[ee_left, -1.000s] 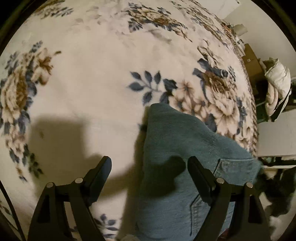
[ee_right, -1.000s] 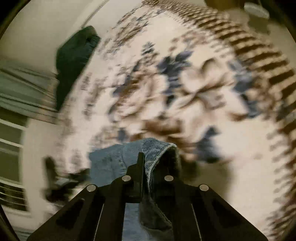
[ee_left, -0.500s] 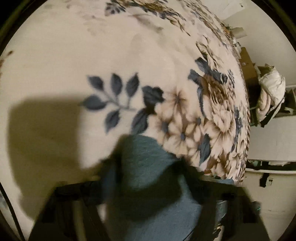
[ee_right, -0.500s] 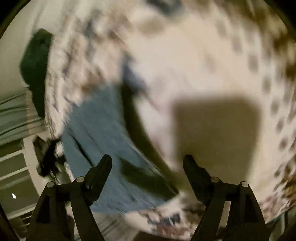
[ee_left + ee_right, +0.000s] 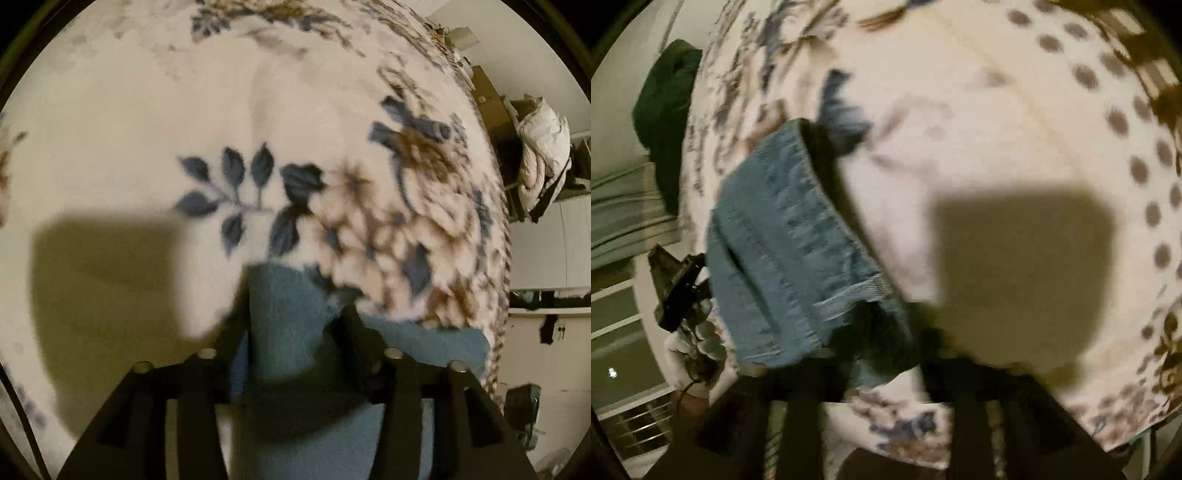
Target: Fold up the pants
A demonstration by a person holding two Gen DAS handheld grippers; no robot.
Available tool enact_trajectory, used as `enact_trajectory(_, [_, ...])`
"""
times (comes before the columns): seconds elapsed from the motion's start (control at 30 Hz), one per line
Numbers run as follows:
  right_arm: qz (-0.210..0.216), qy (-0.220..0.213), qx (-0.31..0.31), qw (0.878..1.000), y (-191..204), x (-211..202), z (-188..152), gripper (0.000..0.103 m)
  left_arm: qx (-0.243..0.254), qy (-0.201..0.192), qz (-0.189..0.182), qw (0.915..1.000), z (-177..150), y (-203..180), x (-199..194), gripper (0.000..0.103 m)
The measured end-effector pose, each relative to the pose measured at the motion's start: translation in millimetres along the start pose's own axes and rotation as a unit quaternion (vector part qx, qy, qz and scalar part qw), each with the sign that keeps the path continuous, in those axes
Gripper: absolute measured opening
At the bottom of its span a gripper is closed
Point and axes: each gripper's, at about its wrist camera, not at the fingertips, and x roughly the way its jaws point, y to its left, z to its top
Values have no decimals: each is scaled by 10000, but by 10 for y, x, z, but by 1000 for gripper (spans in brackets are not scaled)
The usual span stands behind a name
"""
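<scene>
On the floral blanket [image 5: 129, 155] the blue denim pants [image 5: 295, 354] lie folded, and my left claw [image 5: 291, 328] has a raised fold of them bunched between its two fingers, clenched on the cloth. Seen from my right claw [image 5: 882, 369], the pants stretch away up and to the left; its blurred fingers are spread apart, with the near hem lying between them.

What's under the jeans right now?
The jeans lie on a floral fleece blanket, visible all around them. Whatever sits beneath the blanket is covered. A denim fold sits between the left tongs.
</scene>
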Motion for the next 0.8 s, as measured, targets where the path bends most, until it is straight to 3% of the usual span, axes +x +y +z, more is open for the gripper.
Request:
enact_trajectory(0.03, [218, -82, 52, 9997, 13, -35, -50, 83, -37, -47, -105, 9999, -66, 2, -94, 71])
enact_trajectory(0.07, [477, -154, 114, 9987, 28, -45, -133, 86, -112, -76, -266, 9996, -204, 16, -226, 86])
enact_trajectory(0.1, [636, -116, 170, 9978, 24, -11, -178, 86, -214, -73, -389, 9990, -330, 41, -307, 89])
enact_trajectory(0.13, [868, 58, 329, 9957, 8, 112, -279, 86, -297, -53, -498, 9983, -452, 67, -350, 89])
enact_trajectory(0.3, [1055, 376, 541, 9922, 24, 758, -470, 86, -657, 462, -601, 9950, -999, 227, -50, 89])
enact_trajectory(0.47, [2068, -319, 460, 9768, 196, 833, -462, 86, -999, 234, -1085, 9888, -1168, 466, 148, 94])
enact_trajectory(0.5, [1998, -369, 238, 9789, 269, 833, -474, 85, -1006, 230, -1149, 9880, -1168, 488, 164, 94])
enact_trajectory(0.57, [1008, -213, -143, 9946, 327, 982, -464, 84, -967, 288, -1223, 9874, -1159, 487, 169, 95])
enact_trajectory(0.73, [1345, -173, 86, 9907, 361, 1186, -413, 93, -761, 316, -1253, 9887, -1170, 411, 190, 101])
enact_trajectory(0.8, [1220, -143, 56, 9924, 463, 1260, -409, 93, -630, 252, -1268, 9896, -1172, 324, 220, 101])
